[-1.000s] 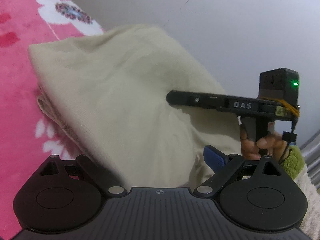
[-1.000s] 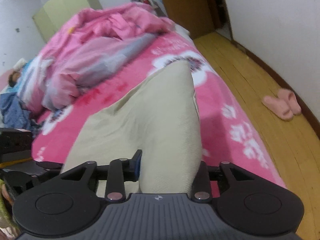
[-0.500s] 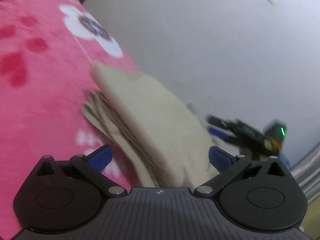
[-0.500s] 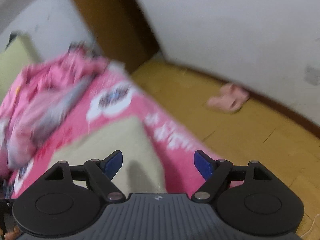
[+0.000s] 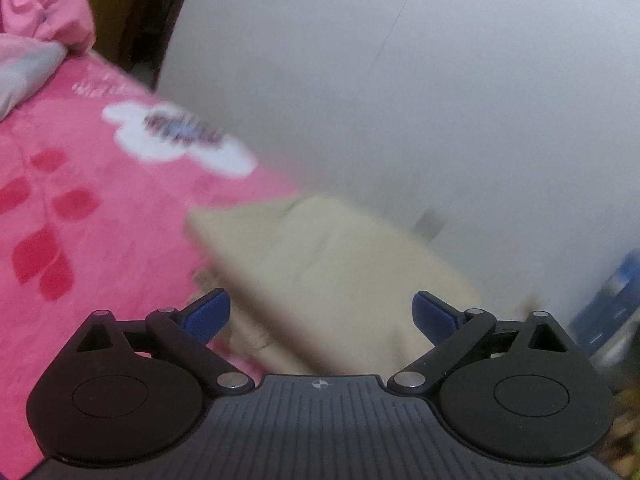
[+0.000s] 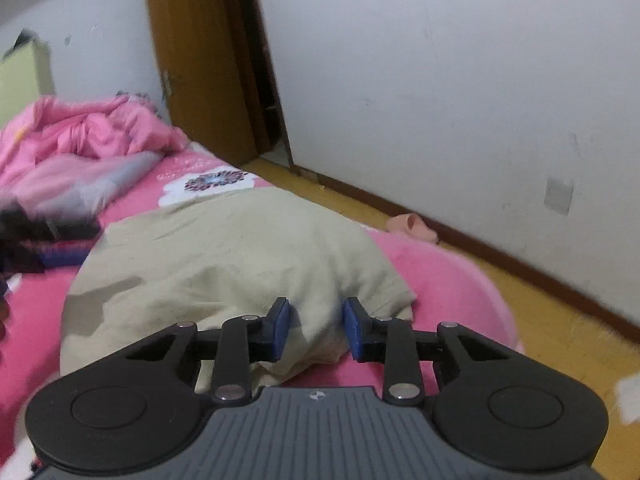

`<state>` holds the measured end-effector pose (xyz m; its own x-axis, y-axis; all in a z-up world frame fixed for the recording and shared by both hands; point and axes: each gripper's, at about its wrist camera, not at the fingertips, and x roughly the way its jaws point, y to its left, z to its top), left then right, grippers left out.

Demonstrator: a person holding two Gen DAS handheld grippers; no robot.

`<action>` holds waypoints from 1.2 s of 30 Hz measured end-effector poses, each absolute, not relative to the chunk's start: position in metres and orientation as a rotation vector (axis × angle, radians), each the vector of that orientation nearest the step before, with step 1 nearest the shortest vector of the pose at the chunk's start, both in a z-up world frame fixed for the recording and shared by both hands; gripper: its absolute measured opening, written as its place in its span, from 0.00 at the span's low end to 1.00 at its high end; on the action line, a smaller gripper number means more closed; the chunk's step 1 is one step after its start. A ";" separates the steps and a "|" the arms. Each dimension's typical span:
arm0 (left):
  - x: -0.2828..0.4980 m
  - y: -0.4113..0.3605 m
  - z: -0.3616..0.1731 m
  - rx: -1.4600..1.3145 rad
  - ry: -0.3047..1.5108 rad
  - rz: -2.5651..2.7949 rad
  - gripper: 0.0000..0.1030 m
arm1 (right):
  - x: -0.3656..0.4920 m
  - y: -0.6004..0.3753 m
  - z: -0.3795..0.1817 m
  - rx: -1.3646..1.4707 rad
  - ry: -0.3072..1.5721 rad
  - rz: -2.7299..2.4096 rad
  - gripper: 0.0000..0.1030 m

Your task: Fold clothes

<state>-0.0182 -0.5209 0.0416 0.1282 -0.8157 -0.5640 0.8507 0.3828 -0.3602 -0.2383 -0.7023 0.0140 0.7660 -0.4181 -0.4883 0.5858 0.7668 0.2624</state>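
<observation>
A folded beige garment lies on the pink flowered bed cover. My right gripper has its blue pads partly closed around a bunched near edge of the garment; whether they pinch it I cannot tell. In the blurred left wrist view the same garment lies on the bed. My left gripper is open, its blue pads wide apart above the garment's near part, holding nothing.
A crumpled pink quilt is piled at the bed's far end. A wooden door, white wall, wooden floor and pink slippers lie right of the bed. A dark blurred object is at the left.
Both grippers let go of the garment and opened half a second ago. Now the left stays open and has pulled back; the right has narrowed around the garment's near edge.
</observation>
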 end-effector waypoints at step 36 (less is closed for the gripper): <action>-0.166 -0.488 0.037 0.606 0.234 -1.482 0.11 | -0.261 -0.671 0.041 0.382 0.251 -0.529 0.30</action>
<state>-0.1665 -0.4878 0.0365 0.0999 -0.8578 -0.5041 0.9716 -0.0252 0.2354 -0.2606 -0.6714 0.0405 0.8354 -0.4410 -0.3279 0.5330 0.7958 0.2876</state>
